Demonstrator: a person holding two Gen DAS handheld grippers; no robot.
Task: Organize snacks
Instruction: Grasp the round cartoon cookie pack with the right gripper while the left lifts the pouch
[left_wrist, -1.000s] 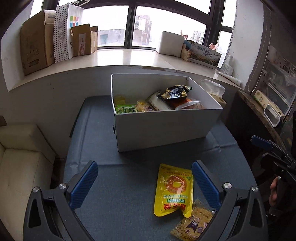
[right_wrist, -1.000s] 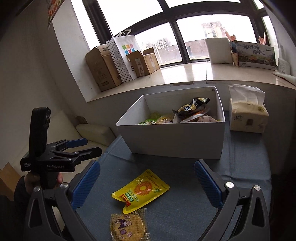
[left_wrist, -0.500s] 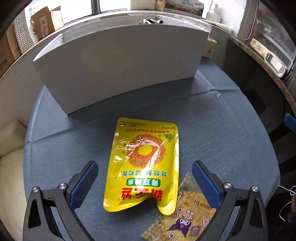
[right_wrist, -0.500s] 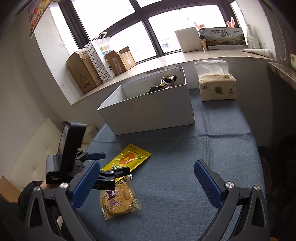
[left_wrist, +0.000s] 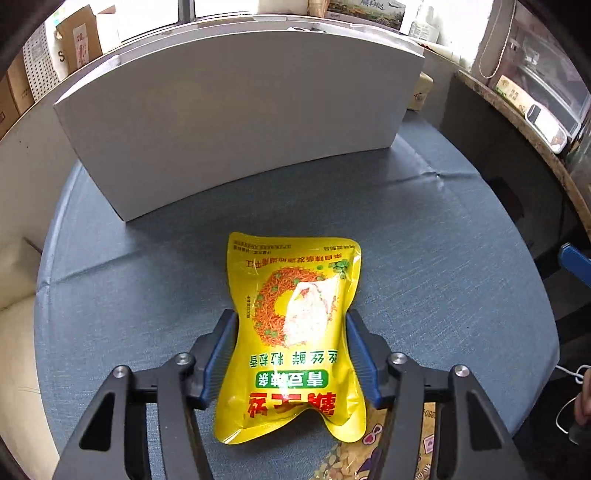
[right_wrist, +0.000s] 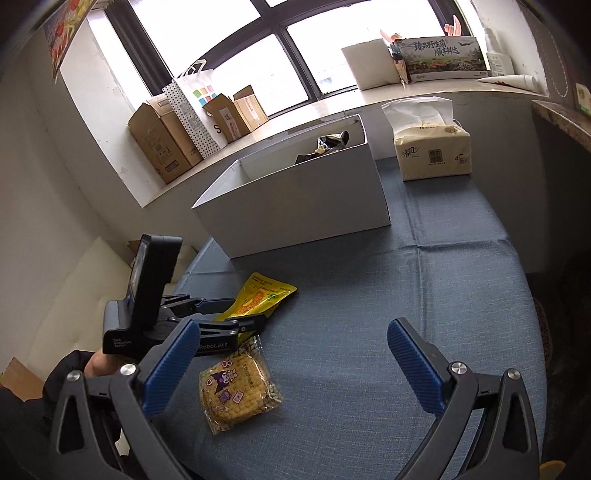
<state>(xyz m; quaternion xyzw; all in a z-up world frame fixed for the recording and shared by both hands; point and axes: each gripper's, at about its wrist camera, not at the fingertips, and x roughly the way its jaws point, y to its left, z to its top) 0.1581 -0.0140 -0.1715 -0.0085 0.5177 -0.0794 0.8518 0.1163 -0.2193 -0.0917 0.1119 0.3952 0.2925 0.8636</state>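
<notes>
Left gripper (left_wrist: 291, 354): fingers have just closed in, clamped on the yellow bag (left_wrist: 295, 332)
Right gripper (right_wrist: 295, 369): fingers apart, holding nothing
Yellow bag: on desk (left_wrist: 443, 277), near white box (left_wrist: 236, 110)
Cookie pack (right_wrist: 236, 384): beside bag

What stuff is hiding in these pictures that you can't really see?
- What fills the white box: left wrist view shows only its front wall; right wrist view shows one dark wrapper above the rim.
- Cartoon snack pack: left wrist view, covered by the yellow snack bag and left gripper.
- Small print on the tissue pack: too small to read.
</notes>
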